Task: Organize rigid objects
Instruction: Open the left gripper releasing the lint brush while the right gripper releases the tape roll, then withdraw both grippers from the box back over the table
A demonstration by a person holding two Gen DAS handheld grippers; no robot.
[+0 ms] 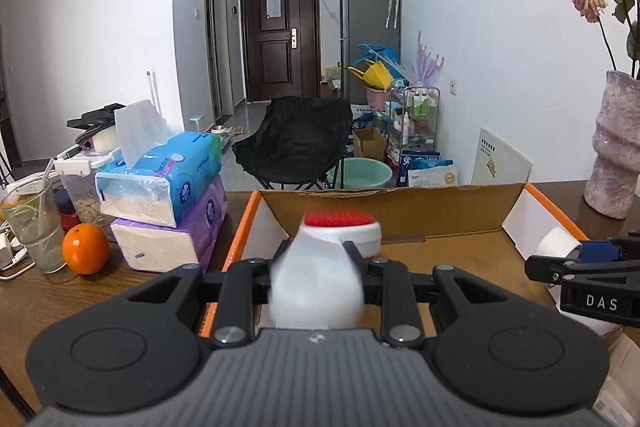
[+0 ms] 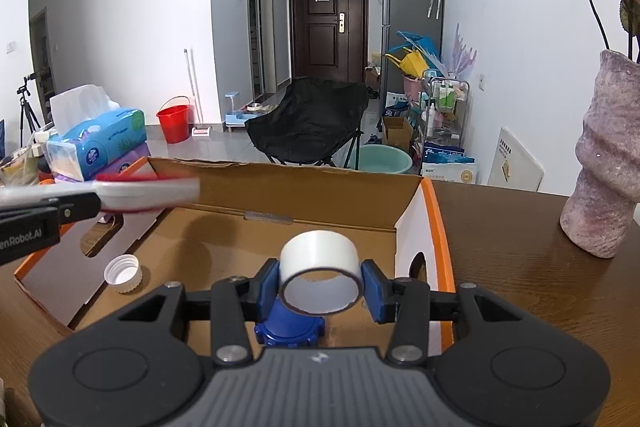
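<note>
An open cardboard box (image 2: 288, 187) with orange edges lies on the wooden table in front of both grippers. My left gripper (image 1: 316, 251) is shut on a white brush (image 1: 340, 227) with a red top, which it holds over the box's left part; the right wrist view shows that brush (image 2: 152, 189) lying level in the air. My right gripper (image 2: 322, 283) is shut on a roll of clear tape (image 2: 316, 255), one blue pad on each side, low over the box floor. A white bottle cap (image 2: 123, 274) and a blue cap (image 2: 290, 327) lie in the box.
Stacked tissue packs (image 1: 160, 179), an orange (image 1: 85, 248) and a glass (image 1: 34, 223) stand left of the box. A pink-grey vase (image 2: 604, 163) with flowers stands on the table to its right. Beyond the table edge are a black chair and floor clutter.
</note>
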